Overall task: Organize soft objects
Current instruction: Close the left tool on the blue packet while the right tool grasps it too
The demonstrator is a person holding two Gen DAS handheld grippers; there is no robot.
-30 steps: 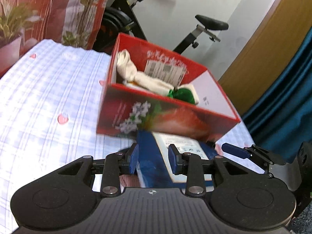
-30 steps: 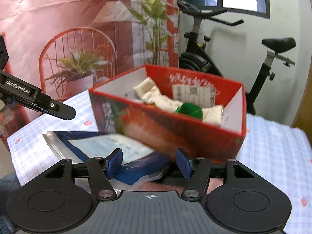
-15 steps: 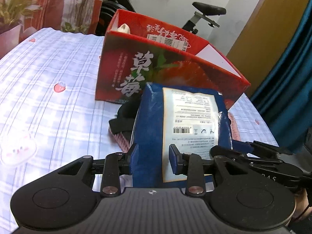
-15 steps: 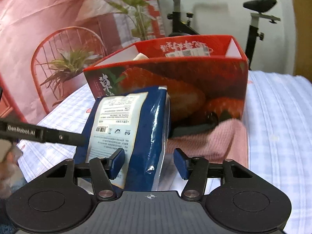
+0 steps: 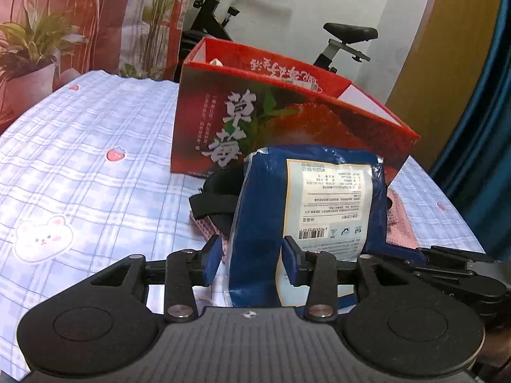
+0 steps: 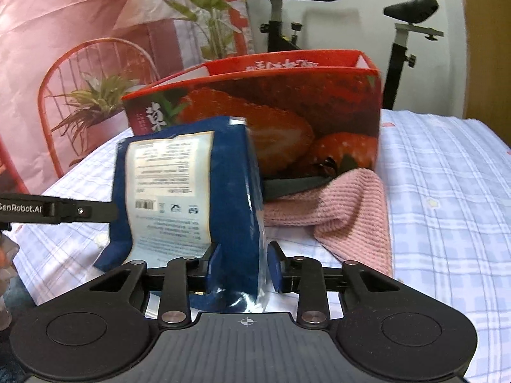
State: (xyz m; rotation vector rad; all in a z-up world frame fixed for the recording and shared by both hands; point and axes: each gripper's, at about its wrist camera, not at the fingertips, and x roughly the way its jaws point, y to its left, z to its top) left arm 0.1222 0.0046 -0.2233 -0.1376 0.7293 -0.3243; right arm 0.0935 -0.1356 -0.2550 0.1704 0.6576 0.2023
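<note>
A blue soft package (image 5: 306,210) with a white label stands upright in front of the red strawberry box (image 5: 255,121). My left gripper (image 5: 250,258) closes around its left edge. My right gripper (image 6: 244,266) closes around its right edge (image 6: 236,210). The box (image 6: 287,115) is open at the top; a bit of white cloth (image 5: 215,62) peeks over its rim. A pink knitted towel (image 6: 345,210) and a black strap (image 5: 214,204) lie between the package and the box.
The surface is a blue-checked cloth (image 5: 80,166) with strawberry and bunny prints. An exercise bike (image 6: 405,41), a potted plant (image 6: 92,108) and a red wire chair (image 6: 95,73) stand behind the table. A dark blue curtain (image 5: 479,127) hangs at the right.
Both grippers have come down from above the box to table level in front of it, bringing the blue package upright. The box's contents have dropped out of sight behind its front wall.
</note>
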